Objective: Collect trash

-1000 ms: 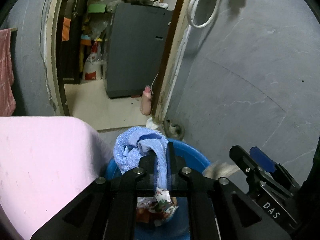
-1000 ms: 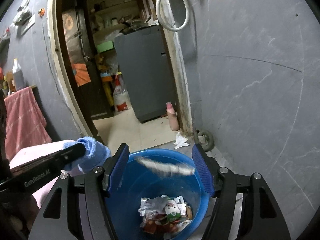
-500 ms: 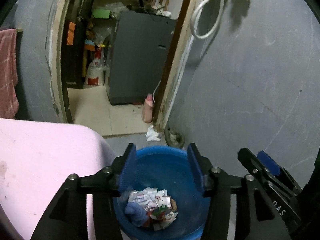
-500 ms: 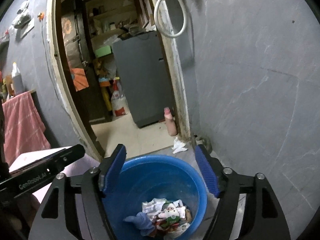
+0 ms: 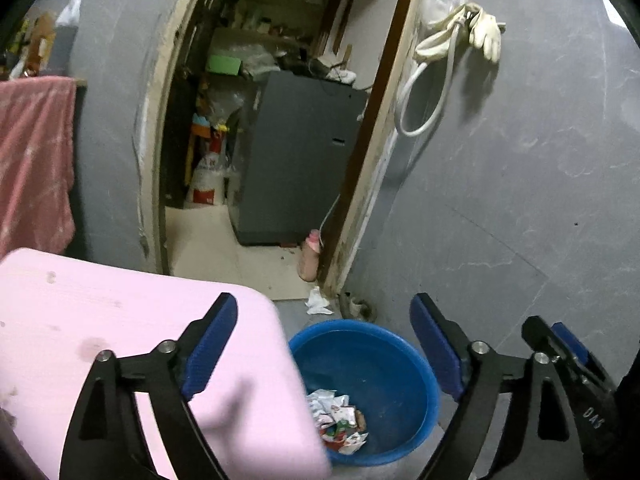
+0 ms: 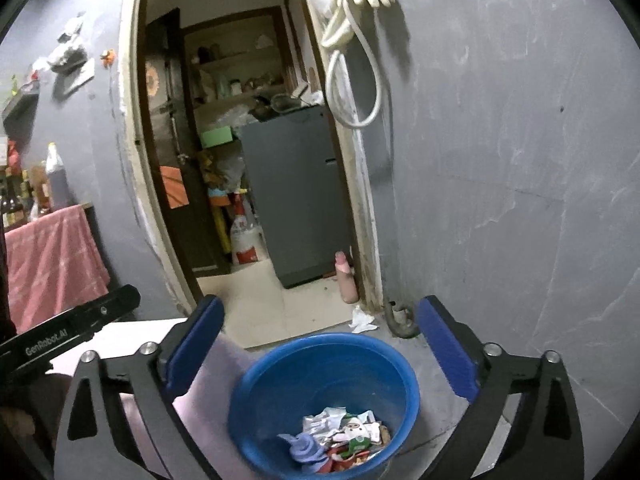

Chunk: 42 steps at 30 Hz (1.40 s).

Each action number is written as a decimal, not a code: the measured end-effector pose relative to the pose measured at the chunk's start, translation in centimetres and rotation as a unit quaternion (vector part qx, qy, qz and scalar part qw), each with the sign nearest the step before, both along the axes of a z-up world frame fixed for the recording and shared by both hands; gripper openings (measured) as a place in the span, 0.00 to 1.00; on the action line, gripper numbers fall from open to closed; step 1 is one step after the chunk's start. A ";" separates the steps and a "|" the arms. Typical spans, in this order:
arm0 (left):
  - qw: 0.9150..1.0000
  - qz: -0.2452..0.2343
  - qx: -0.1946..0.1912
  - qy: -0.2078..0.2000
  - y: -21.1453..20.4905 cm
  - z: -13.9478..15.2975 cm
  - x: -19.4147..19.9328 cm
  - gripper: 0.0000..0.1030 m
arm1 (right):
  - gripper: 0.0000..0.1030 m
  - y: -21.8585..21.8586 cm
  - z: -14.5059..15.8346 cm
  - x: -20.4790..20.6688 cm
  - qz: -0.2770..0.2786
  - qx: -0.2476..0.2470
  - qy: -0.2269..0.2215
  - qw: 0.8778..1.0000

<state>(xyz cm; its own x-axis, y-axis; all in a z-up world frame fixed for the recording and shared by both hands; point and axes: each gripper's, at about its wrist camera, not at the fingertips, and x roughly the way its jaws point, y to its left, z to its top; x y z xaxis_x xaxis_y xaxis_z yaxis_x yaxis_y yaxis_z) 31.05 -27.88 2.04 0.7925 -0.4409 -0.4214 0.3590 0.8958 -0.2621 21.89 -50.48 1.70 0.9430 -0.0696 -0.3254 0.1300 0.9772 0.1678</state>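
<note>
wrappers [image 6: 340,436] and blue cloth [image 6: 304,449] lie in blue tub [image 6: 280,376] on floor beside pink table [image 5: 120,312]. left gripper [image 5: 324,344] jaws wide, holding nothing. right gripper [image 6: 320,348] jaws wide above tub, holding nothing.

The grey floor [image 6: 436,364] is carrying a blue basin [image 6: 288,364], standing just right of the pink counter [image 5: 80,320]. Farther off, a crumpled white scrap [image 6: 362,319] is lying near the doorway, and a pink bottle [image 6: 346,278] is standing on the pale tiles [image 6: 256,300] beyond it.
</note>
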 end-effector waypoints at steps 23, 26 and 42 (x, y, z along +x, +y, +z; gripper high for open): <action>0.996 0.033 0.046 -0.068 12.4 1.6 -16.0 0.96 | 1.00 11.2 2.7 -14.4 0.023 -0.027 -0.032 0.999; 0.996 0.040 0.046 -0.070 13.6 1.0 -18.1 0.96 | 1.00 12.2 2.4 -16.0 0.022 -0.032 -0.032 0.999; 0.993 0.072 0.053 -0.073 15.8 -1.6 -23.2 0.97 | 1.00 14.2 -0.4 -19.6 0.008 -0.053 -0.033 0.998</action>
<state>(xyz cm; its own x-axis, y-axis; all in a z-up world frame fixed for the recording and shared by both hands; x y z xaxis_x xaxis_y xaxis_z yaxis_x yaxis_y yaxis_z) 7.88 -12.07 0.45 0.9001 -0.2779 -0.3355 0.2523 0.9603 -0.1187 2.29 -36.31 1.33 0.9636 -0.0857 -0.2531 0.1067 0.9918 0.0704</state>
